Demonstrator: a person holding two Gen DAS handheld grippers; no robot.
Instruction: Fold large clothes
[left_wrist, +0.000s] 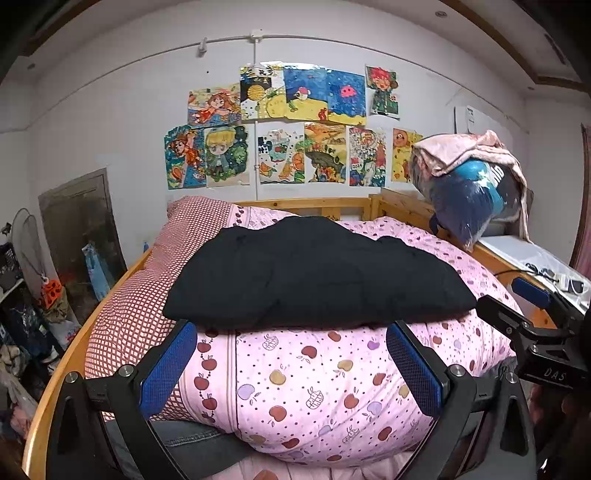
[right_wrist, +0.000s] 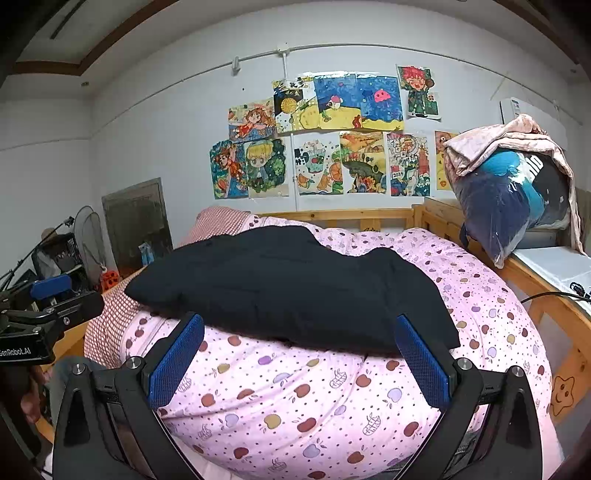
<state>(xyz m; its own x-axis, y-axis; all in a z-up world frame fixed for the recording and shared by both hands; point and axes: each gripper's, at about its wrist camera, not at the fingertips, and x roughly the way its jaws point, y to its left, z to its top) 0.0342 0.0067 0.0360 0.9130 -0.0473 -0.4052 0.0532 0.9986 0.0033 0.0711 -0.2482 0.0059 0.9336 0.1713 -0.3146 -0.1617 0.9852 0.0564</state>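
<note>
Left wrist view: left claw (left_wrist: 291, 365) wide open, empty. Black garment (left_wrist: 317, 273) ahead on pink quilt (left_wrist: 314, 387), long axis crosswise, near hem at both claws' fingertips. Right claw (right_wrist: 299, 365) equally agape, empty, equally near.

Both views are evenly lit by soft indoor light from overhead, with no hard shadows. The white wall (left_wrist: 110, 122) looks flat and a little grey. The black garment (left_wrist: 314, 273) shows almost no detail in its folds. Glare sits on the plastic bag (right_wrist: 509, 206) to the right of the garment. Strong fisheye bending curves the wall's edges, and the corners go dark. Focus is slightly soft throughout.
</note>
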